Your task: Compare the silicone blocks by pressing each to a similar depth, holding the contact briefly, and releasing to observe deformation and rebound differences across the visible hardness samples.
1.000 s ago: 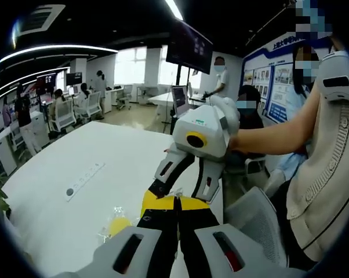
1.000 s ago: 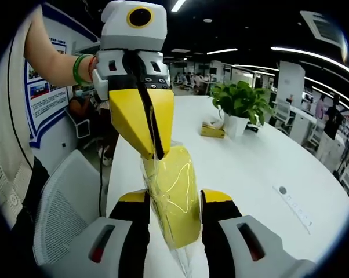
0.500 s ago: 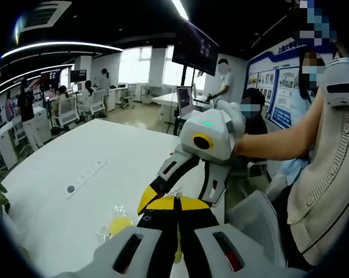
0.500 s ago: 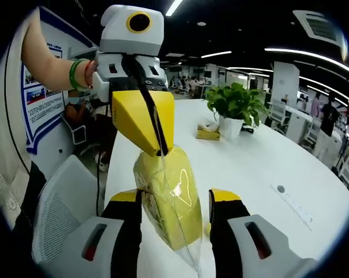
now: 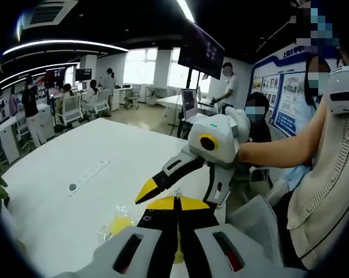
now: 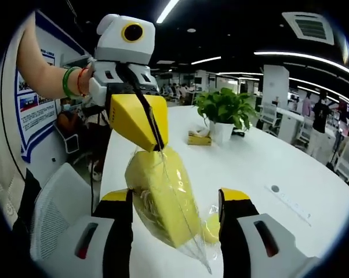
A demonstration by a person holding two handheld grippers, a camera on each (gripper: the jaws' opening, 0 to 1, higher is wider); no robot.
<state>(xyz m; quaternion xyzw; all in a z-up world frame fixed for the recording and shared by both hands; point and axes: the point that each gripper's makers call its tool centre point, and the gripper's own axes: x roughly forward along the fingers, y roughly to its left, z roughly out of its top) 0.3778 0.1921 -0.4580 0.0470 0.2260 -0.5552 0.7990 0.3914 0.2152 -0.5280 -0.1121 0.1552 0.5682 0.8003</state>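
The left tongs point(image 6: 157, 146) are closed on the top of a clear plastic bag point(image 6: 183, 243), and the yellow silicone block point(image 6: 162, 200) hangs inside it, just below their tips and between the jaws of the right tongs point(image 6: 177, 200). Those right jaws stand wide apart, one on each side of the block, and neither appears to touch it, so I judge this to be the release part of the press.

To do it well, hold the left tongs steady so the bag does not swing, keep the right jaws clear long enough for the block to recover its shape, and watch the flanks where the jaws bore. The next squeeze should meet the block square on its broad faces, at mid-height, to the same depth as the others, or the comparison means little. The slippery film may let the block twist, so close slowly.

In the left gripper view the left tongs point(image 5: 175, 204) show shut, with the right tongs point(image 5: 175, 186) spread just beyond them.

The bag holds the one block; its loose tail trails down below the right tongs. A second yellow piece point(image 5: 119, 224) lies in clear wrapping on the white worktop point(image 5: 58, 174), left of the left tongs; whether it is another sample I cannot tell. A potted plant point(image 6: 224, 113) stands further off.
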